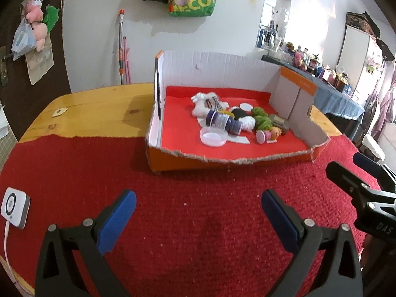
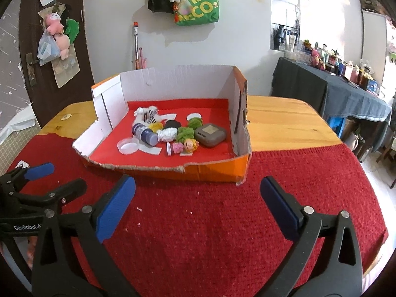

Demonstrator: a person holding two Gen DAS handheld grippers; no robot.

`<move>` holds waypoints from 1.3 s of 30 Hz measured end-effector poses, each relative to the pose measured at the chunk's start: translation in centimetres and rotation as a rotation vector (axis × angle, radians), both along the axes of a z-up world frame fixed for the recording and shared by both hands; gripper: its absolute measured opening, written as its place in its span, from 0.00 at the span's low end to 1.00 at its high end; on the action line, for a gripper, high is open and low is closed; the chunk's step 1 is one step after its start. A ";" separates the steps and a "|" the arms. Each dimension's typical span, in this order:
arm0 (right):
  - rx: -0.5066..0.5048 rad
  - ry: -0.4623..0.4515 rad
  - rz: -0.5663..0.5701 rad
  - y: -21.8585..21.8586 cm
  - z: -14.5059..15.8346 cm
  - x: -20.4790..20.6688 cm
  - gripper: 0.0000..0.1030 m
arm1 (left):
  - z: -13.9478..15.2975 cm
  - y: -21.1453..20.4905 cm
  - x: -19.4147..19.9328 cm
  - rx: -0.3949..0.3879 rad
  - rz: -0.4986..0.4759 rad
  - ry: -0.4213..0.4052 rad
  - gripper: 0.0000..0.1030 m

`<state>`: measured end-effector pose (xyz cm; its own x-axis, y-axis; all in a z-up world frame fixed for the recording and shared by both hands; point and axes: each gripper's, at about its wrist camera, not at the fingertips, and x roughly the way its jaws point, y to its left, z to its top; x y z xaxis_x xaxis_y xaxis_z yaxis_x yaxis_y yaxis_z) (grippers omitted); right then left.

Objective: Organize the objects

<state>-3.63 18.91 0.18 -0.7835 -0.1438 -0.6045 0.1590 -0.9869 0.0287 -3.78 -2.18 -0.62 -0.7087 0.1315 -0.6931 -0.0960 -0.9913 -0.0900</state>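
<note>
The small things, a purple jar (image 2: 144,133) lying on its side with its long axis across our view among them, sit heaped in the torn box (image 2: 217,170) ahead of us on the red cloth (image 2: 198,222) covering the surface. Our left gripper (image 1: 198,215) and right gripper (image 2: 198,203) hover short of it, jaws spread and empty; the right looks slightly nearer.

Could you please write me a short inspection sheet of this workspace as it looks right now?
Surface: wooden table partly covered by a red cloth.
Job's things: torn cardboard box holds a lying purple bottle, clear lid, grey case, doll figure.
Clutter: white crumbs on the cloth.
Grippers: left gripper and right gripper open, empty, short of the box.
Cables: white cable from a white device.
Surroundings: green bag on the wall.
</note>
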 end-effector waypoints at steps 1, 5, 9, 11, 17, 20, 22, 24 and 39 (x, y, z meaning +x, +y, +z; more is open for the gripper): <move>0.003 -0.003 0.000 0.0 -0.2 0.1 1.00 | -0.2 0.1 0.1 -0.001 0.000 -0.004 1.00; 0.007 -0.013 -0.012 0.3 -1.0 0.4 1.00 | -0.8 0.2 0.4 -0.004 0.002 -0.014 1.00; 0.009 -0.038 -0.019 0.6 -2.0 0.4 1.00 | -1.5 0.2 0.6 0.001 0.004 -0.032 1.00; 0.009 -0.050 -0.022 0.7 -2.5 0.4 1.00 | -1.8 0.3 0.7 0.001 0.005 -0.041 1.00; 0.011 -0.079 -0.033 1.0 -3.7 0.0 1.00 | -2.5 0.5 0.7 -0.005 0.005 -0.058 1.00; 0.008 -0.092 -0.040 1.3 -4.2 -0.2 1.00 | -2.8 0.5 0.7 -0.008 0.006 -0.068 1.00; 0.006 -0.100 -0.042 1.4 -4.4 -0.3 1.00 | -3.1 0.6 0.7 -0.010 0.008 -0.074 1.00; 0.002 -0.104 -0.042 1.4 -4.4 -0.3 1.00 | -3.3 0.6 0.6 -0.009 0.008 -0.084 1.00; -0.029 -0.194 -0.054 2.0 -5.3 -1.3 1.00 | -3.9 0.9 0.4 -0.044 0.006 -0.102 1.00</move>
